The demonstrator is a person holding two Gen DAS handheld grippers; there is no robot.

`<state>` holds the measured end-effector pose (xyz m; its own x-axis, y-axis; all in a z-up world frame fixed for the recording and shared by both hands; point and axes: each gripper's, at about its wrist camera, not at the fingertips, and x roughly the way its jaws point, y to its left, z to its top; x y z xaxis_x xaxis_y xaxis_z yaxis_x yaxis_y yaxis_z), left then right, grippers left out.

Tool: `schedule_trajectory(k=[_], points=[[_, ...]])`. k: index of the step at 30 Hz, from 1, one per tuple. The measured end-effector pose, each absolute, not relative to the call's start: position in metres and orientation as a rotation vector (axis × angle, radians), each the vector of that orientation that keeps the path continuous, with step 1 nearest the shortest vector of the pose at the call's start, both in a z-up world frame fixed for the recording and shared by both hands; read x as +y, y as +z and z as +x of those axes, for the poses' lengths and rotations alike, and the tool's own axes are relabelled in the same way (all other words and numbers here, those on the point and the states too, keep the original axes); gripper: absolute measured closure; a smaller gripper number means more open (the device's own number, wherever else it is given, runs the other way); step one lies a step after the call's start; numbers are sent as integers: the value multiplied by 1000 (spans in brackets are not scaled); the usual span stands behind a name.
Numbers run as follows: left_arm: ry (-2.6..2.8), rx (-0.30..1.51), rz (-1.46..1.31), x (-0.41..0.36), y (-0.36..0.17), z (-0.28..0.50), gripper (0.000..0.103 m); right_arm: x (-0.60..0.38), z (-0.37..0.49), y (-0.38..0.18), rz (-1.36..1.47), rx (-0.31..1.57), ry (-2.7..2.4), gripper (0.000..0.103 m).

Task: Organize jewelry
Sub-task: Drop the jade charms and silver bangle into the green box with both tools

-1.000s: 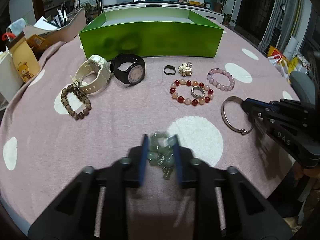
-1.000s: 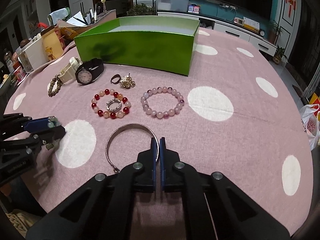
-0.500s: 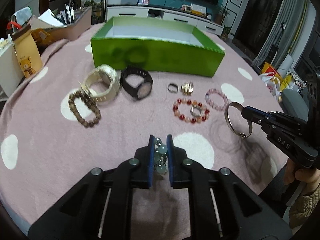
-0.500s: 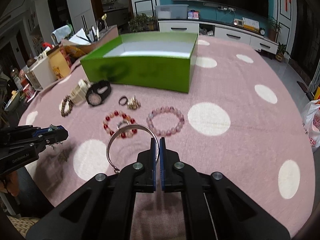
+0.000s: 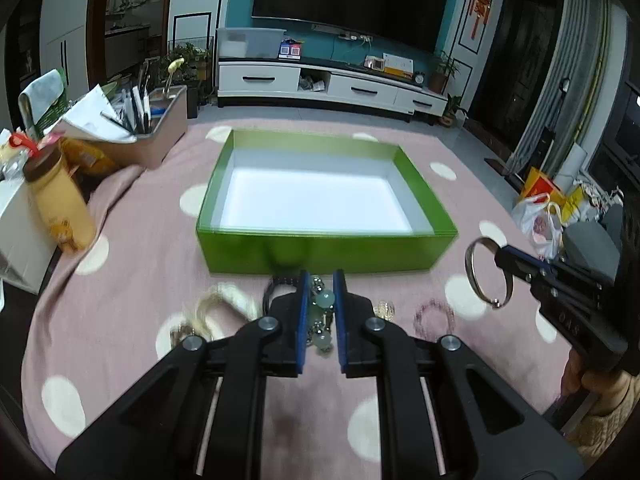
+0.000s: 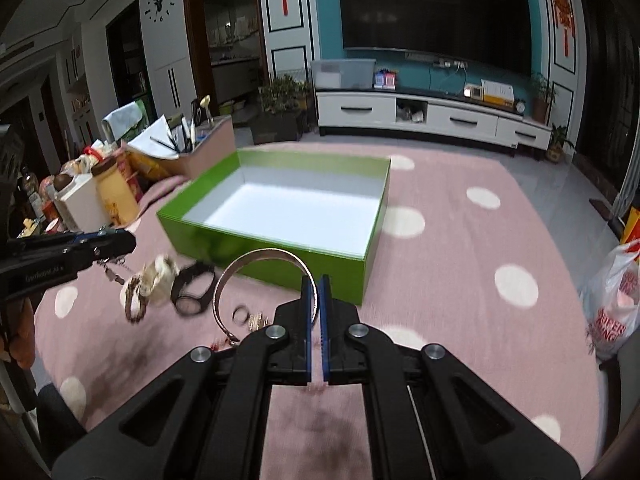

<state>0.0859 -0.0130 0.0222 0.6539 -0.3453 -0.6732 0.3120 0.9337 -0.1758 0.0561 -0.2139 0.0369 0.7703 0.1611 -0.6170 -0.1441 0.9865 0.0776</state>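
Observation:
A green box [image 5: 328,247] with a white inside stands open on the pink dotted tablecloth; it also shows in the right wrist view [image 6: 276,264]. My left gripper [image 5: 319,280] is shut on a pale green bead bracelet [image 5: 323,304] and holds it in the air before the box's near wall. My right gripper [image 6: 319,284] is shut on a silver bangle [image 6: 256,258] and holds it up near the box's front; the bangle also shows in the left wrist view [image 5: 472,272]. A white watch [image 6: 160,276], a black watch [image 6: 192,290] and a brown bead bracelet [image 6: 134,306] lie on the cloth.
A small ring [image 6: 239,314] and a gold trinket [image 6: 256,321] lie near the box front. A pink bead bracelet [image 5: 434,316] lies at right. A pen holder [image 5: 152,136], a yellow bottle [image 5: 60,204] and a white box [image 5: 16,232] crowd the table's left edge.
Both grippers have risen and moved forward toward the green box, each carrying its piece. The jewelry left on the cloth now sits low in both views.

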Motion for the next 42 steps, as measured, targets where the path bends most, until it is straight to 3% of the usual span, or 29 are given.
schedule_trajectory(k=[15,24,26,27,28,30,31,35,39,42], points=[[-336,888,-141,-21,10,204,92,-216,140,30,22,693,137,100],[-282,939,-114,-30,-13,229,90,-215,178,13,16,746,127,98],[-278,943,-108,-30,-14,232,71,-215,181,12,21,750,123,93],[-273,939,-102,-30,-13,231,63,-215,182,13,27,746,118,86],[-270,932,-97,-29,-12,229,50,-217,181,14,38,741,115,82],[-264,915,-92,-26,-8,225,40,-222,176,19,71,719,106,64],[-256,910,-93,-23,-6,223,33,-225,174,20,80,713,102,60],[-240,893,-96,-11,2,213,21,-239,156,28,115,689,88,58],[-211,877,-81,5,8,196,14,-252,135,34,138,682,71,48],[-190,861,-82,19,12,181,11,-258,118,34,151,687,60,47]])
